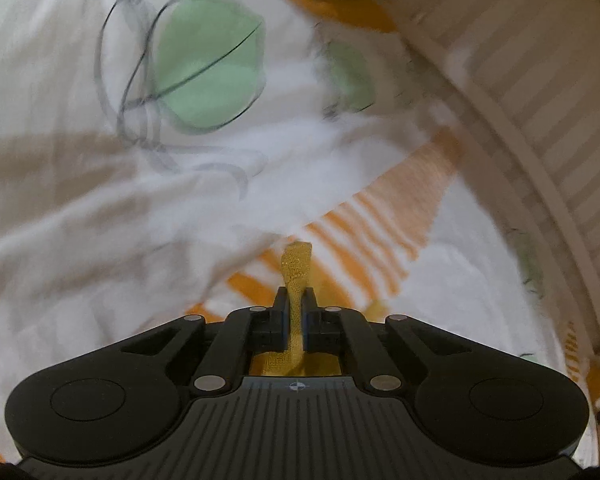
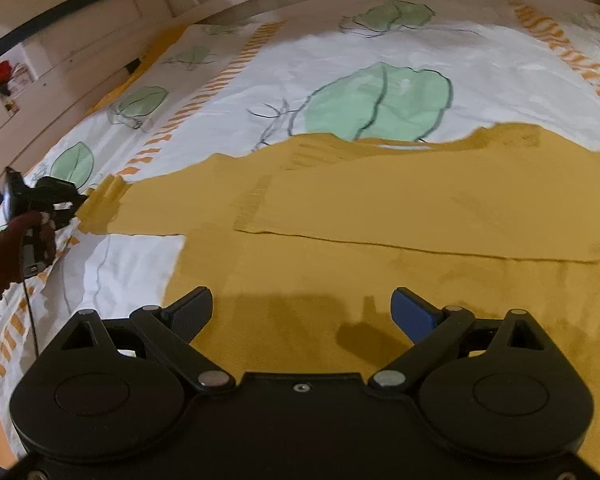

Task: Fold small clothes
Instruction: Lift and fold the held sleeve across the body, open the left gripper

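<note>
A white bedsheet (image 2: 380, 48) with green leaves is spread out; red things (image 2: 0, 70) are seen at ten o'clock.

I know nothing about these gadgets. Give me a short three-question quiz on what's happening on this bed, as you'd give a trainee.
1. True or false: the left gripper is shut on a piece of the yellow sweater.
2. Which best describes the right gripper?
A. open, above the sweater
B. clamped on the bedsheet
C. holding a sock
3. Fill in: the bedsheet is white with orange stripes and green ____.

Key
1. True: yellow knit fabric is pinched between its closed fingers, at the end of the sleeve.
2. A: its jaws stand wide apart with nothing between them.
3. Leaves.
</note>
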### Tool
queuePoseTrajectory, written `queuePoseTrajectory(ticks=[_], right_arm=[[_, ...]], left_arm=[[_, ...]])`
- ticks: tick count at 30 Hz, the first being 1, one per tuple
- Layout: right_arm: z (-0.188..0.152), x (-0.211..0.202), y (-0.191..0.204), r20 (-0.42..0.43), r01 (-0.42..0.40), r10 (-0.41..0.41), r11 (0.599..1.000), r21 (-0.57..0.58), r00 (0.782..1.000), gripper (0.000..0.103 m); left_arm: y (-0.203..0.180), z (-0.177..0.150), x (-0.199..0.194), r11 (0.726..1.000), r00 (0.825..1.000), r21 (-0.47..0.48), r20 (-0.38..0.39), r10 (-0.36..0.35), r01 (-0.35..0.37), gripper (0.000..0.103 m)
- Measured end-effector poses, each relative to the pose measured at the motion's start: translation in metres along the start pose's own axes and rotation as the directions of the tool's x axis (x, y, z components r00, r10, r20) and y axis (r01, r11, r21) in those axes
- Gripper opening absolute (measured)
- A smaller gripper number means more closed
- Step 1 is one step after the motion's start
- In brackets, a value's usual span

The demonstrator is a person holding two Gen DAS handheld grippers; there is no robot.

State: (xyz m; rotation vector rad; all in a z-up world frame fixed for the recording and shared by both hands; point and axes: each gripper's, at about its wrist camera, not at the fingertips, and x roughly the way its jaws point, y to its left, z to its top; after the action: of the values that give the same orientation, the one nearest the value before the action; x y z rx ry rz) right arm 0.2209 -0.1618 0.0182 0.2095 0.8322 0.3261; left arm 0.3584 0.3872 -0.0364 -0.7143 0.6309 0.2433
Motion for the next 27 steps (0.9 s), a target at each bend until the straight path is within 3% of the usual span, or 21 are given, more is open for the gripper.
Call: queuePoseTrajectory(ticks=[6,13,17,21,24,27], right_arm=[[0.006,-0.021,-0.019,0.013,0.019,-0.019,0.999,0.041,1.0,0.095],[0.02,-0.052,-0.041,0.063,0.064,-0.069,0.995,0.075,0.996,0.095],[0.028,-0.07,-0.054,0.088,0.149,-0.153,0.987,0.054,0.984,0.095],[0.037,-0.089,-0.079,0.104,0.175,-0.187,0.977,0.119,0.977,0.095],[0.042,-0.102,-0.099,0.117,0.215,-0.237,0.961,0.174,0.965,0.095],[0.046,-0.115,-0.117,0.128,0.236,-0.269,0.945,0.226,0.955,0.095]], left_arm=[[-0.079,0.004,-0.059,0.987,0.991,0.115,0.061,-0.116,0.108,0.005],[-0.208,-0.029,-0.108,0.926,0.962,0.285,0.046,-0.269,0.246,0.005],[-0.281,-0.073,-0.12,0.869,0.931,0.358,-0.003,-0.366,0.343,0.005],[-0.343,-0.133,-0.114,0.806,0.897,0.41,-0.077,-0.434,0.426,0.005],[-0.375,-0.179,-0.095,0.785,0.873,0.387,-0.155,-0.462,0.484,0.005],[-0.399,-0.227,-0.069,0.778,0.866,0.382,-0.216,-0.45,0.499,0.005]])
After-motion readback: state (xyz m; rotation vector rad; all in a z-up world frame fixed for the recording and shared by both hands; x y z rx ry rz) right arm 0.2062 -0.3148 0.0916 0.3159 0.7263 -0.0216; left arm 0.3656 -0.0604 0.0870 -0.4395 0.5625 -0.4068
